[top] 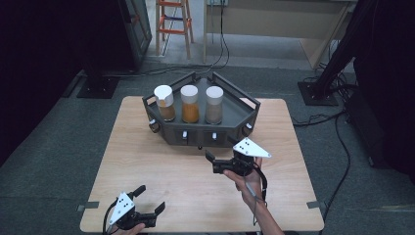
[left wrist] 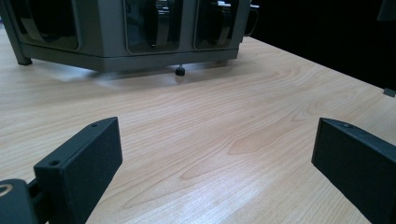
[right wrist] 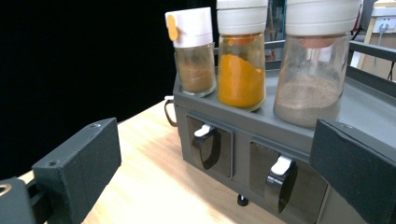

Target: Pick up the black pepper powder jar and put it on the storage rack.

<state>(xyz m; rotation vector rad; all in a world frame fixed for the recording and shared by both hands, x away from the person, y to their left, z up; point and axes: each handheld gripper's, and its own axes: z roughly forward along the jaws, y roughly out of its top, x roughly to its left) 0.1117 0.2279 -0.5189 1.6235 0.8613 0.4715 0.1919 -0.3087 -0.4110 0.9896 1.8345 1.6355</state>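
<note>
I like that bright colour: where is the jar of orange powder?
The orange jar stands in the middle of three jars on the grey rack at the table's far side, ahead of the right tongs.

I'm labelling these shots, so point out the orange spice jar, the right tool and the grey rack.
orange jar (right wrist: 240,79), right gripper view, on its glass body.
right tool (top: 219,163), high view, between its fingertips.
rack (top: 195,135), high view, on its front wall.

A dark grey spice rack (top: 230,128) sits at the far middle of the table, its angled front facing near. Three upright white-capped jars stand in a row on it — brown (top: 165,103), orange (top: 189,104), pale grey-brown (top: 214,105) — just beside each other.
</note>
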